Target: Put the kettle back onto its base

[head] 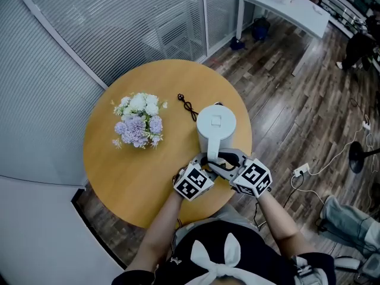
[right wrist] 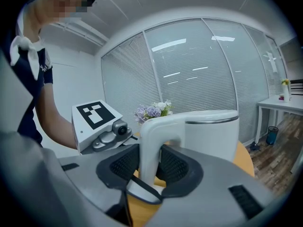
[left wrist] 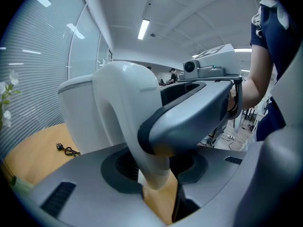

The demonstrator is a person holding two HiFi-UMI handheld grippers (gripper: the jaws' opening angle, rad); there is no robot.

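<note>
The kettle (head: 216,129) sat upright by the near edge of the table (head: 119,177), its handle (head: 219,158) sticking out toward the person. The left gripper (head: 209,165) and right gripper (head: 233,164) both clamped that handle, equally close. Couldn't spot the base.

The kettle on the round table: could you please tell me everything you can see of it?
The kettle is white, apparently plastic, with a flat lid, a silvery band below it and a curved handle. It stands upright near the edge of the wooden table closest to the person. The right tongs clamp the handle; the left tongs straddle it, contact unclear.
</note>
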